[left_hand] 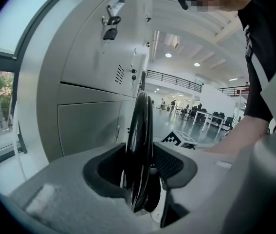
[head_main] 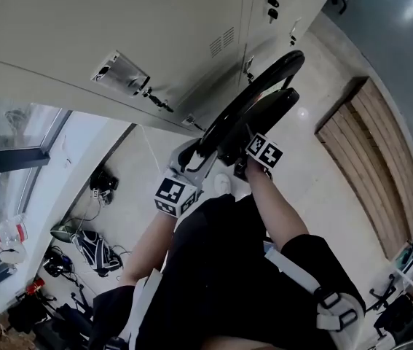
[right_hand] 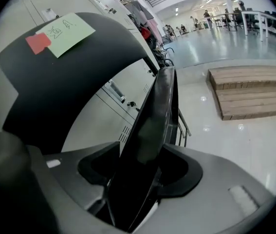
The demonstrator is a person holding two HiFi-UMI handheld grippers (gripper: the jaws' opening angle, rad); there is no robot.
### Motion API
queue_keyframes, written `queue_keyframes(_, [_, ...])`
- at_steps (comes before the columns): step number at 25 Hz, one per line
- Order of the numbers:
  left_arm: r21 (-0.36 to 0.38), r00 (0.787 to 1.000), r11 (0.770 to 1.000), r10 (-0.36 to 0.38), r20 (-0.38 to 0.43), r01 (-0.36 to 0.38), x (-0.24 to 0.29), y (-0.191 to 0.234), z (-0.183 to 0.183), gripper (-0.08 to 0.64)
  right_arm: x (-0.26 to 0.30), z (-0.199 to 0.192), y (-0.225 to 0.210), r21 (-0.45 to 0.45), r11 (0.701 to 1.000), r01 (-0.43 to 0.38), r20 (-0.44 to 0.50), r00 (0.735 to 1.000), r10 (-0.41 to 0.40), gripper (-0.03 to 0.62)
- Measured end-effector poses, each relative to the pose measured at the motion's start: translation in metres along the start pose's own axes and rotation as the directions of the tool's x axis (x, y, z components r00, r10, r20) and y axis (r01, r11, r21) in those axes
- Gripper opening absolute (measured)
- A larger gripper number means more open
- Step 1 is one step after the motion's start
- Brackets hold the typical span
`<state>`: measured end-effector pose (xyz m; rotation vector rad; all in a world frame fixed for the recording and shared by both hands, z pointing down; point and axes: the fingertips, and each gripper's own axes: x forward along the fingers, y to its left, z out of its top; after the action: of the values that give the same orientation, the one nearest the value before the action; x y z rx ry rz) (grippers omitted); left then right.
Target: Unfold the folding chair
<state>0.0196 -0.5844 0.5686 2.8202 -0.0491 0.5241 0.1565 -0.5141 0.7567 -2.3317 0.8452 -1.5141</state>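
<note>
The black folding chair (head_main: 264, 86) stands folded against the grey lockers, its curved back uppermost and the seat (head_main: 268, 111) beside it. My left gripper (head_main: 191, 157) is at the chair's near end. In the left gripper view its jaws (left_hand: 140, 175) sit on either side of the chair's thin black rim (left_hand: 140, 126), and both pads lie against it. My right gripper (head_main: 240, 143) is a little higher, on the seat. In the right gripper view its jaws (right_hand: 142, 173) straddle the seat's edge (right_hand: 157, 111) with a gap on the left side. The chair's back (right_hand: 64, 87) carries a green note (right_hand: 70, 32) and a red one.
Grey lockers (head_main: 119, 28) with padlocks fill the wall behind the chair. A low wooden platform (head_main: 374, 166) lies on the shiny floor to the right. Bags and cables (head_main: 89, 250) lie under the window (head_main: 17, 130) at the left. The person's legs are just below the grippers.
</note>
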Motion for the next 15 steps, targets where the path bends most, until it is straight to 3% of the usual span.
queue_keyframes(2, [0.013, 1.0, 1.0, -0.027, -0.011, 0.028, 0.007, -0.005, -0.004, 0.17, 0.001, 0.0, -0.001, 0.0, 1.0, 0.001, 0.013, 1.0, -0.001, 0.231])
queue_keyframes(5, [-0.028, 0.999, 0.999, -0.044, -0.001, 0.044, 0.016, -0.005, -0.007, 0.169, -0.002, -0.002, -0.006, -0.002, 1.0, -0.013, 0.013, 1.0, 0.013, 0.229])
queue_keyframes(11, [-0.078, 0.999, 0.997, -0.011, 0.052, 0.015, 0.018, 0.002, -0.008, 0.169, -0.017, -0.013, -0.036, 0.048, 0.998, -0.032, -0.02, 0.999, 0.033, 0.225])
queue_keyframes(15, [-0.026, 0.999, 1.0, -0.007, 0.037, 0.008, 0.027, 0.006, -0.012, 0.146, -0.026, -0.019, -0.066, 0.097, 0.994, -0.043, -0.032, 0.998, 0.046, 0.225])
